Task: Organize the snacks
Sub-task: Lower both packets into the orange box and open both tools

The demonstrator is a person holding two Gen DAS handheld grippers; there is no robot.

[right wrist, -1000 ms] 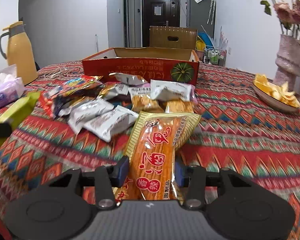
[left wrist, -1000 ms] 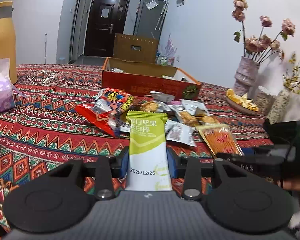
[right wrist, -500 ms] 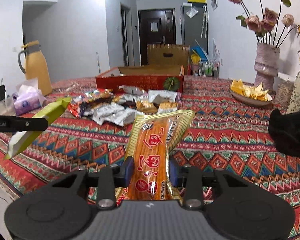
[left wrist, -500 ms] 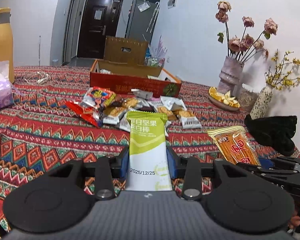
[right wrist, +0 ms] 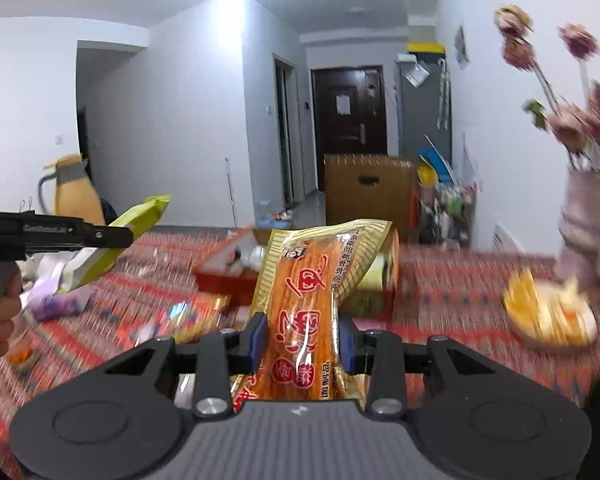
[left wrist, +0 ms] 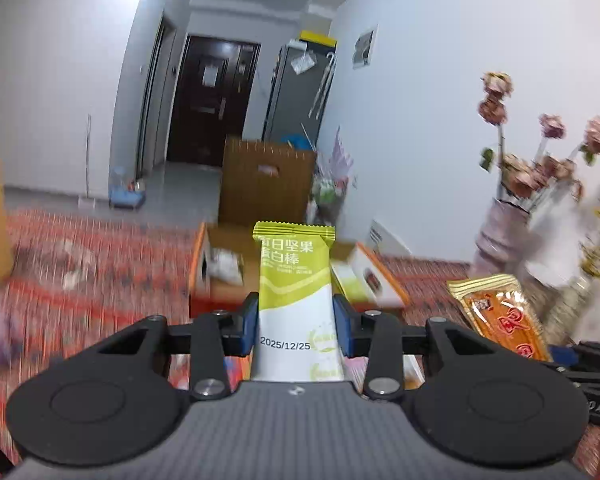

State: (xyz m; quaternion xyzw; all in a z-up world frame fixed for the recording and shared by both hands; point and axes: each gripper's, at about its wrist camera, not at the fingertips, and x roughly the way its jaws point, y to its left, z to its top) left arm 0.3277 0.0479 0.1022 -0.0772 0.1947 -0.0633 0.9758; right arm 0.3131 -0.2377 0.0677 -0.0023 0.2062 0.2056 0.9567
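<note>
Clamping a green bar (left wrist: 294, 292), the left gripper (left wrist: 296, 328); right gripper (right wrist: 302, 340) pinches an orange packet (right wrist: 304, 308) above the red box (left wrist: 364, 276)

Box (left wrist: 204, 280) apparently ahead; vase (left wrist: 500, 232) right.

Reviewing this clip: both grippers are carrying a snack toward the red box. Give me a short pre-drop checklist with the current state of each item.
1. Left gripper clamped on the green-and-white bar: ok, both pads press its sides.
2. Right gripper clamped on the orange snack pack: ok, pinched at its lower half.
3. Red box open to receive: ok, the interior shows with packets already inside.
4. Bar positioned over the box opening: cannot tell, the frame is motion-blurred and the bar hides the middle of the box.
5. Grippers apart from each other: ok, in the right wrist view the left one sits off to the side.
6. Vase out of the path: cannot tell.
</note>
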